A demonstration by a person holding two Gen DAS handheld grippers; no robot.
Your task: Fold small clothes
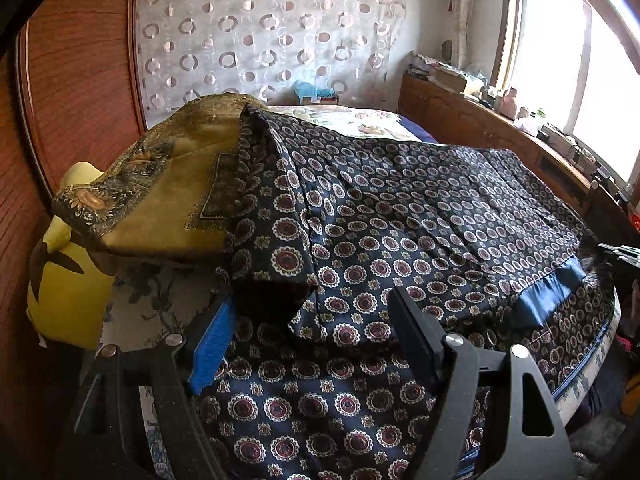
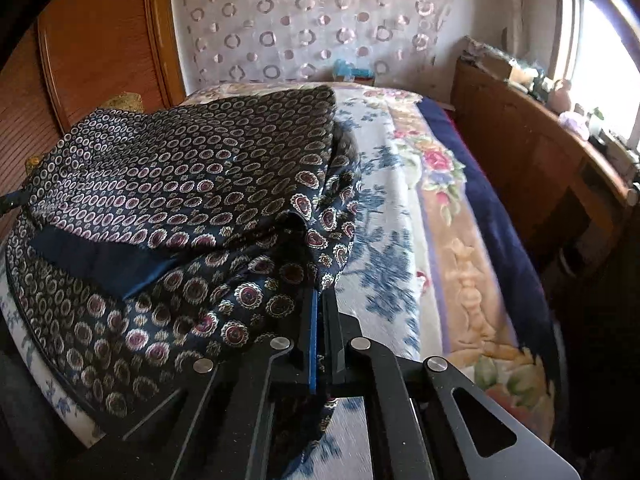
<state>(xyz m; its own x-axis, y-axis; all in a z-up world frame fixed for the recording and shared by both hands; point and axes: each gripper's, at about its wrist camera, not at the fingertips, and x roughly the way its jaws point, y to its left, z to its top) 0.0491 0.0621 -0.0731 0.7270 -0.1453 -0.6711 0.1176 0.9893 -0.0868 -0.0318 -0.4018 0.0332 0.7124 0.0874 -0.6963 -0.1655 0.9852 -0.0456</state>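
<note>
Navy silky garment printed with maroon-and-cream medallions point(image 1: 400, 216) lies partly folded on the floral bedspread point(image 2: 404, 200), one layer doubled over another, beside an olive-gold patterned cloth point(image 1: 168, 184). Left gripper point(image 1: 316, 320) hangs over it, jaws spread apart. Right gripper point(image 2: 320, 300) is pinched tight on the garment's edge.

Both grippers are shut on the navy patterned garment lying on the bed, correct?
Not quite. Only the right gripper is shut on the navy patterned garment; the left wrist view shows the left gripper open, its jaws spread over the fabric. The garment does lie on the bed.
</note>
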